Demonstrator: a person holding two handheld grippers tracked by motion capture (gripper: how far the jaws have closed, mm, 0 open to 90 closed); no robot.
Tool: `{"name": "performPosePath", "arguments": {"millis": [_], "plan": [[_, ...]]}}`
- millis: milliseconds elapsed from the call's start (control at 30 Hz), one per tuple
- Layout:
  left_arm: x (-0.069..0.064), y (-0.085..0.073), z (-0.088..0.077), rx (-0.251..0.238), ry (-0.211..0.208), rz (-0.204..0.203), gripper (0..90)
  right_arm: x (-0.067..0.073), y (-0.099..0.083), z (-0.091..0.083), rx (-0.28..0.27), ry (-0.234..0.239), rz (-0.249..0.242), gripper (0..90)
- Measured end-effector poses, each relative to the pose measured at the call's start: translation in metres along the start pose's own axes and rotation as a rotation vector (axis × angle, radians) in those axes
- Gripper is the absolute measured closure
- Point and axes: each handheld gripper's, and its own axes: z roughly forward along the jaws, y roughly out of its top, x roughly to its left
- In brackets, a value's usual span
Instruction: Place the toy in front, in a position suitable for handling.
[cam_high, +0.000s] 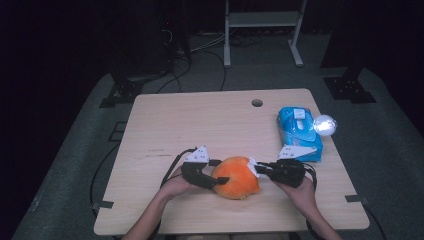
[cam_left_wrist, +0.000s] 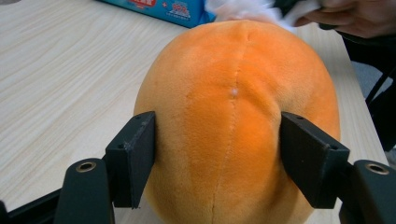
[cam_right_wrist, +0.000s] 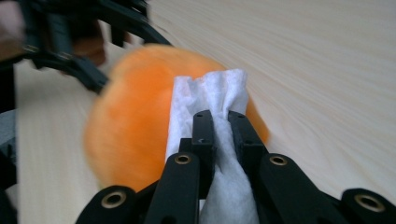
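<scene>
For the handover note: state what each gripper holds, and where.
Left gripper clamps the orange plush across its sides. Right gripper pinches a white wipe at its bunched middle.

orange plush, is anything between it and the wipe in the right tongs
Nothing visible stands between them. The white wipe pinched in the right tongs already lies against the top of the orange plush. The left tongs clamp the plush from the opposite side, clear of the wipe. The blue wipe pack sits apart on the table.

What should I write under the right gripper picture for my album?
The right gripper pinches a white wipe against the orange plush ball.
</scene>
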Motion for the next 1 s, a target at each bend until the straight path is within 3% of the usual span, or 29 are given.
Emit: {"name": "performPosePath", "arguments": {"millis": [167,267,433,500,567,733,867,900,1000], "plan": [[0.001,-0.001,0.000,-0.001,-0.002,-0.001,30.6,0.018,0.015,0.006,-0.026,0.005,-0.084,81.0],[0.000,-0.001,0.000,-0.005,-0.002,-0.001,30.7,0.011,0.012,0.007,-0.024,0.011,-0.054,81.1],[0.000,0.001,0.000,0.001,0.001,0.003,30.3,-0.008,-0.002,0.006,0.032,-0.018,0.003,81.1],[-0.001,0.002,0.000,0.003,0.002,0.008,30.2,-0.010,-0.004,0.005,0.039,-0.010,0.018,81.2],[-0.002,0.003,0.001,0.009,0.006,0.011,30.1,-0.006,-0.003,0.003,0.036,-0.016,0.003,81.2],[-0.015,0.010,0.004,0.035,0.007,0.096,29.2,0.010,0.009,0.004,-0.004,-0.002,-0.053,81.0],[-0.023,0.015,0.007,0.044,0.005,0.130,27.9,0.019,0.022,0.010,-0.024,0.008,-0.093,81.1],[-0.022,0.015,0.007,0.044,0.004,0.130,27.2,0.020,0.022,0.013,-0.009,0.002,-0.106,81.2],[-0.017,0.014,0.004,0.012,-0.018,0.072,19.7,0.020,0.017,0.017,0.011,0.000,-0.112,81.3]]}}
